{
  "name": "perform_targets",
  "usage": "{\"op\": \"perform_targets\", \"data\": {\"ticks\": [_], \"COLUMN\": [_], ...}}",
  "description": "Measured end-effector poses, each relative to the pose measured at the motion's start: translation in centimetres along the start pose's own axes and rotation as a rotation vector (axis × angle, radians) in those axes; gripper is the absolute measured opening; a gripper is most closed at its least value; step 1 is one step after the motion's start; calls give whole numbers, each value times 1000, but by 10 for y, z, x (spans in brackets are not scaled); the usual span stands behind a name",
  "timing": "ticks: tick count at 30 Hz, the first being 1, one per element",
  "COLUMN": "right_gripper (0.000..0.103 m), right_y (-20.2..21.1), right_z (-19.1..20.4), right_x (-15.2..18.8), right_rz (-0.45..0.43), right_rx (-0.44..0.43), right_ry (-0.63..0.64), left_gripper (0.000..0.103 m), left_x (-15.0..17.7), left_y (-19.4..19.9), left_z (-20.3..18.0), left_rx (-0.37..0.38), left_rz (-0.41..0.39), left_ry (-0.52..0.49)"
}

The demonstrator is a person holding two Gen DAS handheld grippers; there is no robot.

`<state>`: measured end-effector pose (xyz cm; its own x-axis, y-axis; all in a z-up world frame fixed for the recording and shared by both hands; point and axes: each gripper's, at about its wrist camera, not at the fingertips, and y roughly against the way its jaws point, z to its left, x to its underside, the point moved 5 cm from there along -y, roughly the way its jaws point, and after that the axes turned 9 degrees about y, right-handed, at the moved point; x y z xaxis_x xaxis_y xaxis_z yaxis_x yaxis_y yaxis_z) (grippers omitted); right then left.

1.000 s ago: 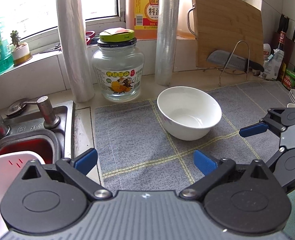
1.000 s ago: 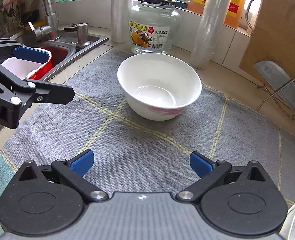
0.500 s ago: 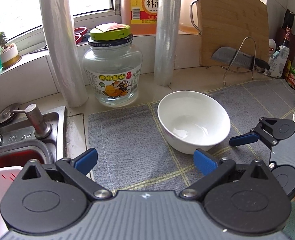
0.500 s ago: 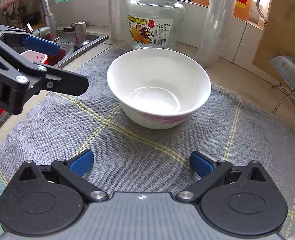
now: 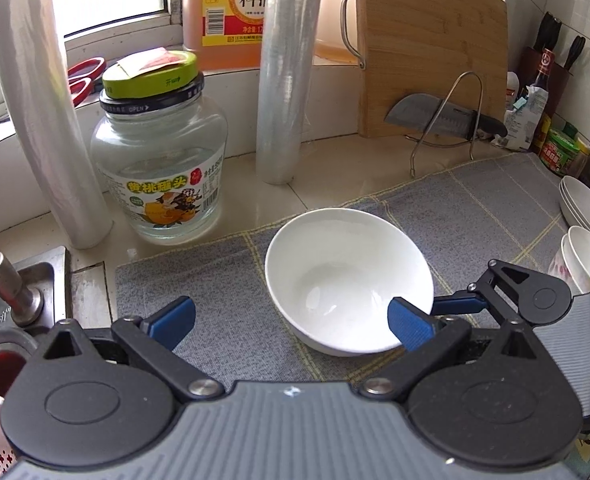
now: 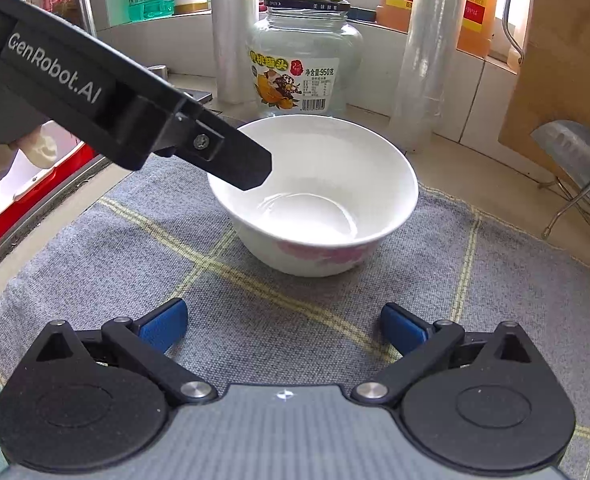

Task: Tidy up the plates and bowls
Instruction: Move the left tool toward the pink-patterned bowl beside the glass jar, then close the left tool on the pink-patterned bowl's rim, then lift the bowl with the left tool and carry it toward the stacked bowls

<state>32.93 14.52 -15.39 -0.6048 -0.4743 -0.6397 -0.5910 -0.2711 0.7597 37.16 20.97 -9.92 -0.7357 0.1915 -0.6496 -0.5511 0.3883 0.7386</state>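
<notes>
A white bowl (image 5: pixel 347 276) with a pink flower print stands upright and empty on the grey checked mat (image 5: pixel 223 280). My left gripper (image 5: pixel 291 322) is open just before it. Its right pad (image 5: pixel 411 326) overlaps the bowl's near right rim; contact cannot be told. In the right wrist view the bowl (image 6: pixel 315 200) lies ahead of my open right gripper (image 6: pixel 283 328), which holds nothing, and a black left-gripper finger (image 6: pixel 235 164) hangs over the bowl's left rim. The right gripper's fingers (image 5: pixel 455 304) reach in from the bowl's right.
White stacked dishes (image 5: pixel 583 204) and smaller bowls (image 5: pixel 579 256) sit at the mat's right edge. Behind stand a glass jar (image 5: pixel 163 168), two film rolls (image 5: pixel 283 80), a cutting board (image 5: pixel 431 40) and a cleaver on a wire rack (image 5: pixel 443 116). The sink (image 5: pixel 11 296) lies left.
Both grippers have moved in towards the bowl. The left one went forward and right until its right finger reached the rim. The bowl has not moved.
</notes>
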Motion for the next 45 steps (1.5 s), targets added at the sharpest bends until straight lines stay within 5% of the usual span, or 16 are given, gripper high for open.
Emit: {"op": "perform_targets", "data": {"ticks": [22, 30, 45], "right_gripper": [103, 103, 100], "right_y": [-5, -6, -4], "right_z": [-18, -19, -18], "right_x": [-29, -31, -35], "right_rz": [-53, -74, -110], "right_rx": [103, 97, 72], "right_ry": [38, 42, 24], "left_gripper": [96, 81, 78], "left_x": [-30, -32, -37], "left_y": [-49, -54, -59], "left_z": [-12, -12, -21], "left_rx": [129, 163, 166], "left_rz": [218, 287, 356], "left_ry": [-171, -196, -257]}}
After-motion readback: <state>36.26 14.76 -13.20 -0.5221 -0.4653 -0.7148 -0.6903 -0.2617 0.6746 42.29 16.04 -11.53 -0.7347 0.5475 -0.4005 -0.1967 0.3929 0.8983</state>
